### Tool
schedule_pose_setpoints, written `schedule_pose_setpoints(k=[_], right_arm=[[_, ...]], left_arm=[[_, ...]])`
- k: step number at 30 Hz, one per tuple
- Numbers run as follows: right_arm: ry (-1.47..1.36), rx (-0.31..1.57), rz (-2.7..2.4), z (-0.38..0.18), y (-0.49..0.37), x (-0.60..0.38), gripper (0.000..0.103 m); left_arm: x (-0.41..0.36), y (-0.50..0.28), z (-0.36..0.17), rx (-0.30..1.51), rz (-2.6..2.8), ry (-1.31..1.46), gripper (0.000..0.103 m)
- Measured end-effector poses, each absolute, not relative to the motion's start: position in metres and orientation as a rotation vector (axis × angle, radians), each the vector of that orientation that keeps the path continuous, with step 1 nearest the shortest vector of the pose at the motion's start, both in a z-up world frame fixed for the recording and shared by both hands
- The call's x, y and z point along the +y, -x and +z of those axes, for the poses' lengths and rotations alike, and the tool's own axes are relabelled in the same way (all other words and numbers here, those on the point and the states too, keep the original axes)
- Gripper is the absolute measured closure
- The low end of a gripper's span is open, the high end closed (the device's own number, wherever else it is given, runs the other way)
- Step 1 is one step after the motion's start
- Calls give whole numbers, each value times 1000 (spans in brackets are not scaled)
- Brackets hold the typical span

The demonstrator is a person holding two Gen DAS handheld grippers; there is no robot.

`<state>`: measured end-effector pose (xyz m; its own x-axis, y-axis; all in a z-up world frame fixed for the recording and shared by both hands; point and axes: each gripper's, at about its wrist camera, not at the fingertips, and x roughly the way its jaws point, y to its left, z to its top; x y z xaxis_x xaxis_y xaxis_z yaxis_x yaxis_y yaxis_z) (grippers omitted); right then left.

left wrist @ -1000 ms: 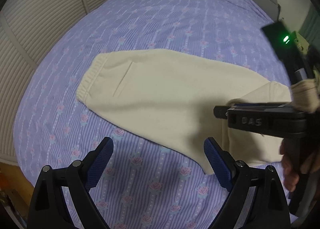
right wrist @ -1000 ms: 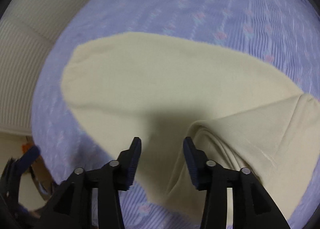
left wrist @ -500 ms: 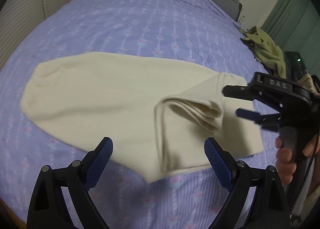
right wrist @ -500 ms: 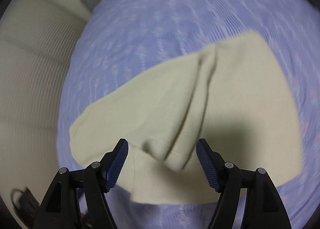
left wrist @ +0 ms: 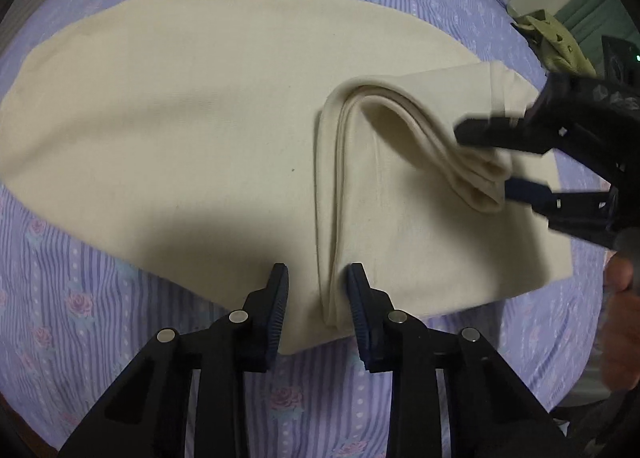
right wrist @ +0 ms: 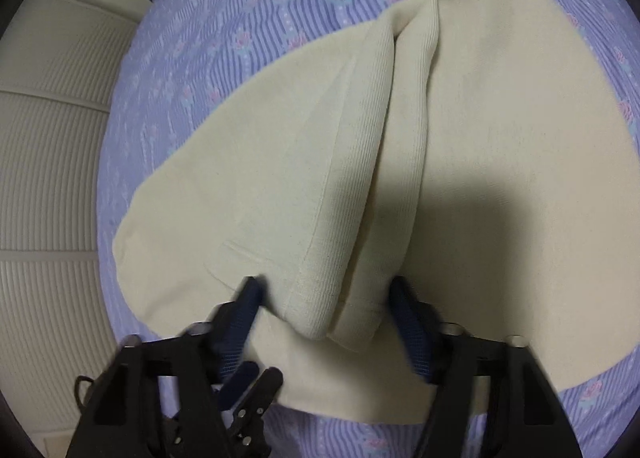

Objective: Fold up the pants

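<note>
Cream pants [left wrist: 180, 118] lie flat on the purple flowered bedspread [left wrist: 80, 318], with the leg ends folded back over them. Their ribbed cuffs [right wrist: 384, 146] form a raised, rounded bundle. My left gripper [left wrist: 318, 290] hangs low at the near edge. Its jaws are closing, and the fold's edge [left wrist: 330, 242] stands between the pads, against the right one only. My right gripper [left wrist: 486, 162] reaches in from the right, also closing. The cuff bundle's end [right wrist: 332, 298] sits between its fingers and does not look squeezed.
A person's hand [left wrist: 620, 298] holds the right gripper's handle. An olive cloth [left wrist: 552, 42] lies beyond the bed's right edge. White slatted doors [right wrist: 48, 138] run along the far side of the bed. Bare bedspread surrounds the pants.
Both grippers sank toward the pants. The right one laid the leg ends over the pants, let go, rolled and now straddles the cuffs. The left jaws narrowed from wide around the fold's edge.
</note>
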<state>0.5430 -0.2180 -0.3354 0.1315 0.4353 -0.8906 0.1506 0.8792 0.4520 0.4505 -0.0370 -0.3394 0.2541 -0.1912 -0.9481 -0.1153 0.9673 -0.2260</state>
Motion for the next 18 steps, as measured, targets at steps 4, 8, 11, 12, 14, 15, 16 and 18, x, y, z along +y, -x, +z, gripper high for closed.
schedule_pose_setpoints(k=[4, 8, 11, 12, 14, 15, 16, 18], right_arm=[[-495, 1361, 297, -311, -550, -213, 81], [-424, 1241, 387, -273, -593, -183, 82], [-337, 1216, 403, -267, -638, -150, 82], [-290, 1230, 402, -270, -654, -138, 83], [-211, 1241, 424, -277, -670, -119, 94], [-172, 1237, 449, -281, -678, -109, 98], [-148, 1243, 461, -285, -684, -102, 98], [-127, 1285, 493, -294, -693, -88, 97]], left_arm=[[-40, -450, -339, 1315, -52, 252, 73], [-31, -451, -341, 1314, -58, 255, 73], [-30, -448, -340, 1313, -48, 250, 73], [-29, -449, -340, 1318, -41, 256, 73], [-28, -450, -341, 1326, -30, 280, 73], [-25, -451, -342, 1328, -24, 296, 73], [-23, -451, -343, 1328, -20, 305, 73], [-22, -451, -345, 1330, -14, 320, 73]])
